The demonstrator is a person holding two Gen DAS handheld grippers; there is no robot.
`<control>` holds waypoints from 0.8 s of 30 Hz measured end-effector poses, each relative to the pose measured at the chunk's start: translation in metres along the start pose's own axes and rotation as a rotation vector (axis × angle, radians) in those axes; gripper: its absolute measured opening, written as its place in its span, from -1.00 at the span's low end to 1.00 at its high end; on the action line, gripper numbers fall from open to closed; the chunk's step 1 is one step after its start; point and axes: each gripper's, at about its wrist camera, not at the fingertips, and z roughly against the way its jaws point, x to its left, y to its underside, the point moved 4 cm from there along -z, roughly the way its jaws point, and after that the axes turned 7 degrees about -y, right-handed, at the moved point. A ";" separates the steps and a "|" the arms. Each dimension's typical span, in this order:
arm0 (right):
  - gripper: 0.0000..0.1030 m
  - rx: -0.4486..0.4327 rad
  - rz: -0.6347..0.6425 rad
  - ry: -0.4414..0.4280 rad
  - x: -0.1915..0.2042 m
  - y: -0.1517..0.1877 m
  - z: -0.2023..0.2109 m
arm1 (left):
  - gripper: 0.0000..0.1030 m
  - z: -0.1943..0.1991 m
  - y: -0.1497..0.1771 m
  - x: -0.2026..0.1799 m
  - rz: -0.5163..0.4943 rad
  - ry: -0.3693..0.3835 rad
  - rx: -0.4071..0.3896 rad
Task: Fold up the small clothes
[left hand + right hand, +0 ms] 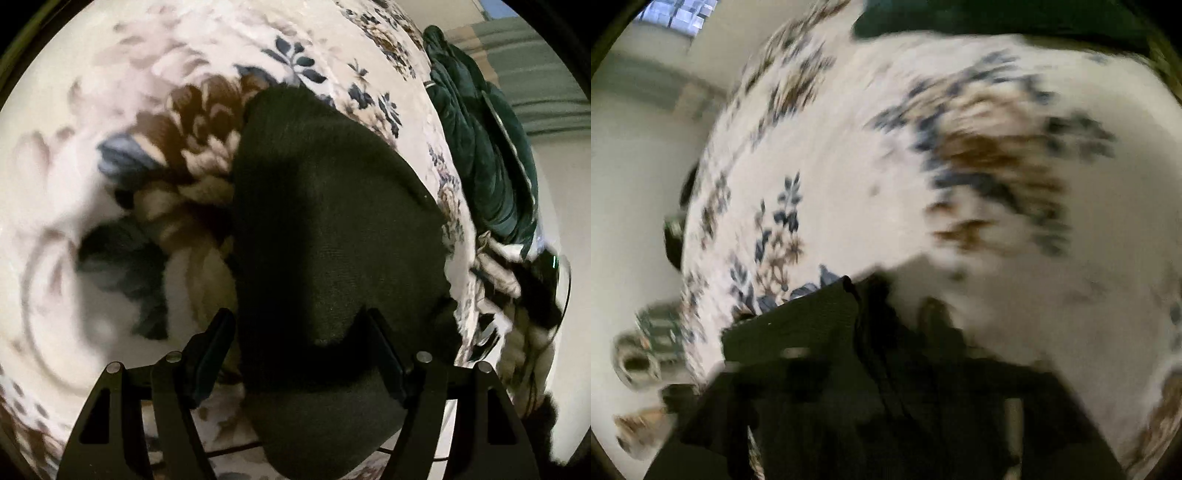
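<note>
A black knitted garment (325, 229), small and sock-like, lies on a white bedspread with brown and blue flowers (110, 92). In the left wrist view it runs from between my left gripper's fingers (218, 343) up and away. My left gripper (301, 354) stands wide around its near end, jaws apart, not pinching it. In the right wrist view the same black fabric (820, 332) covers my right gripper (886, 369), which is heavily blurred; the cloth seems held there, but the jaws are hidden.
A crumpled dark green garment (480, 147) lies at the bed's right edge, also at the top of the right wrist view (960, 18). Striped and pale clothes (517, 280) hang off the edge. Floor and objects (639, 354) lie left of the bed.
</note>
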 end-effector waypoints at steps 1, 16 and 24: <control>0.17 -0.005 -0.045 -0.020 -0.013 0.010 0.015 | 0.36 -0.003 0.002 0.001 0.020 0.015 0.000; -0.53 -0.011 0.086 -0.033 0.000 0.091 0.030 | -0.11 -0.002 0.008 -0.009 -0.033 -0.005 -0.081; -0.93 0.151 0.243 0.095 0.010 0.112 -0.014 | 0.20 -0.002 0.005 -0.001 0.009 -0.010 -0.026</control>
